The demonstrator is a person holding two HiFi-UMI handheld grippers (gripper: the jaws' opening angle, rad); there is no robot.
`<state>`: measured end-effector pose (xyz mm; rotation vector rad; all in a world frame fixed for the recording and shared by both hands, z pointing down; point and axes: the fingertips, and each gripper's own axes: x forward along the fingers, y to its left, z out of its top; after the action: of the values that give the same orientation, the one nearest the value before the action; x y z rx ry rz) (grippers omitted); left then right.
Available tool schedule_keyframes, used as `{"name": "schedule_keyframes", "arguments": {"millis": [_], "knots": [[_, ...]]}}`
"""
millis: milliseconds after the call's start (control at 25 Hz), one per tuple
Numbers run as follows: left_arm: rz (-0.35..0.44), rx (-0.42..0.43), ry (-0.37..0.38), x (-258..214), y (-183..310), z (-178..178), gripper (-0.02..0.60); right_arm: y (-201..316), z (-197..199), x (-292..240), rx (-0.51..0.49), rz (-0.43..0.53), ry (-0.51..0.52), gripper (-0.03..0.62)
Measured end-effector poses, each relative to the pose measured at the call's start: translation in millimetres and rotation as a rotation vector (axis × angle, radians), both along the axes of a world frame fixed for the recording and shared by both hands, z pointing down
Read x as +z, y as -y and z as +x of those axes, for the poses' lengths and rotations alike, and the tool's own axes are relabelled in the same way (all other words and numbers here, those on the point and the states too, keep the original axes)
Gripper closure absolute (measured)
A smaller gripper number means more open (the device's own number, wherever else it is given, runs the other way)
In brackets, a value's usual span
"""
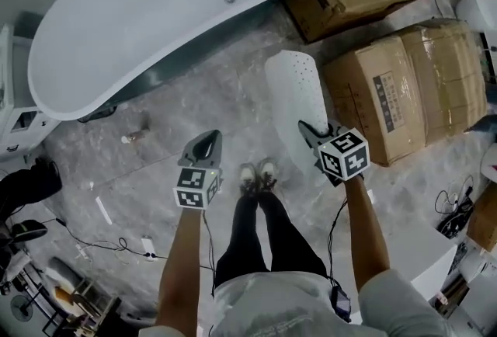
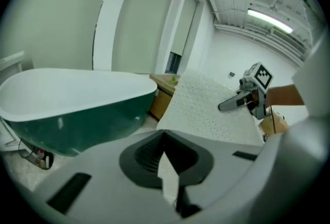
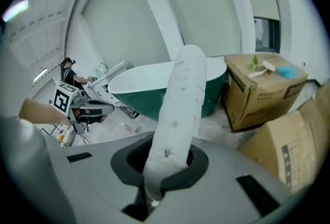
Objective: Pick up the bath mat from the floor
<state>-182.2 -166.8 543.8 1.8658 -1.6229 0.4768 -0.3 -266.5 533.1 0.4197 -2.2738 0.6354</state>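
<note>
Jaws of the right gripper (image 3: 164, 163) clamp tight on one end of the white perforated bath mat (image 3: 180, 99). The mat seems lifted off the floor (image 1: 194, 95) and juts forward in a curled trough, between bathtub (image 1: 155, 9) and cardboard boxes (image 1: 411, 87). Left gripper (image 2: 165, 158) jaws are pressed together, apparently empty. The mat looks light, rubbery, semi-stiff and perhaps slick; holding its edge is the likely best grip.

bathtub (image 1: 155, 9): white, upper left; cardboard boxes (image 1: 419, 87): right of it; cables (image 1: 454, 213): on floor (image 1: 194, 102), lower right
</note>
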Motion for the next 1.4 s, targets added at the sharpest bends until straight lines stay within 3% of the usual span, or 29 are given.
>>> {"name": "schedule_keyframes", "arguments": {"millis": [160, 360, 680, 920, 1200, 1400], "knots": [[0.086, 0.025, 0.025, -82, 25, 5, 0.563, 18, 10, -79, -0.003, 0.151, 0.008, 0.56], [0.232, 0.04, 0.061, -188, 43, 2, 0.563, 31, 15, -183, 0.078, 0.297, 0.072, 0.56], [0.4, 0.106, 0.296, -321, 58, -5, 0.563, 44, 14, -330, 0.121, 0.517, 0.192, 0.56], [0.537, 0.138, 0.397, -410, 55, -3, 0.563, 40, 2, -426, 0.094, 0.683, 0.28, 0.56], [0.697, 0.147, 0.465, -490, 36, -4, 0.561, 20, 0, -502, 0.104, 0.827, 0.334, 0.559], [0.747, 0.085, 0.46, -524, 21, -15, 0.561, 7, 2, -530, 0.103, 0.897, 0.342, 0.559]]}}
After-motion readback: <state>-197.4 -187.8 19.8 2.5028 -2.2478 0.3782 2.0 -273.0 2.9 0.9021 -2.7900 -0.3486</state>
